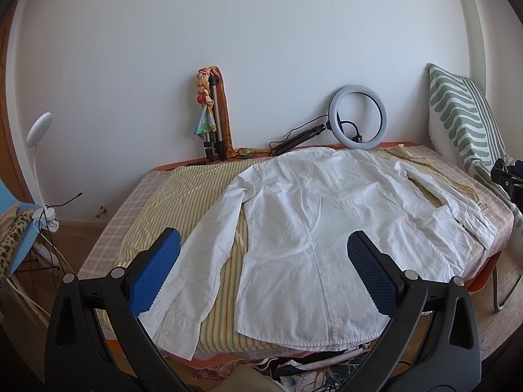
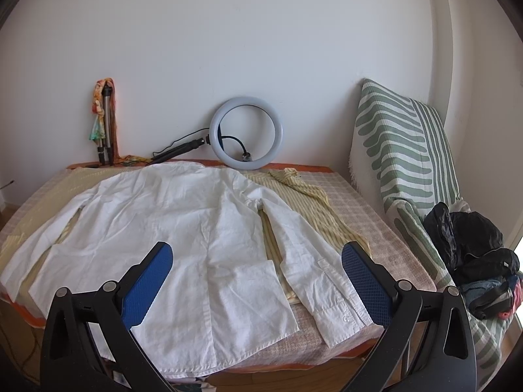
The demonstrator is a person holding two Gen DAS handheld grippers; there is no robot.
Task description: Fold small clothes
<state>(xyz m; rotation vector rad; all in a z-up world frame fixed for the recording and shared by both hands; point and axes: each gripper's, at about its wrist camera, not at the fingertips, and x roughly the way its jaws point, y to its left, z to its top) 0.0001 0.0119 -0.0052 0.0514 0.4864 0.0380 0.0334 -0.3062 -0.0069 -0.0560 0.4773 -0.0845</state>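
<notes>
White linen-like shirt [image 1: 310, 228], laid back-up and spread flat on a striped yellow garment [image 1: 183, 202] over the checked worktop [image 1: 111, 228]. Left wrist view: my left jaws [image 1: 264, 274] stand wide open above the hem and left sleeve [image 1: 202, 261], holding nothing. Ring light [image 1: 358, 117] and tripod [image 1: 214, 121] lean on the wall behind.

Right wrist view: my right jaws [image 2: 256, 281] are likewise parted and empty, over the right sleeve [image 2: 307, 261] near its cuff. Judged step: pre-grasp, before the first fold. Next move probably calls for pinching each sleeve and carrying it across the back.
</notes>
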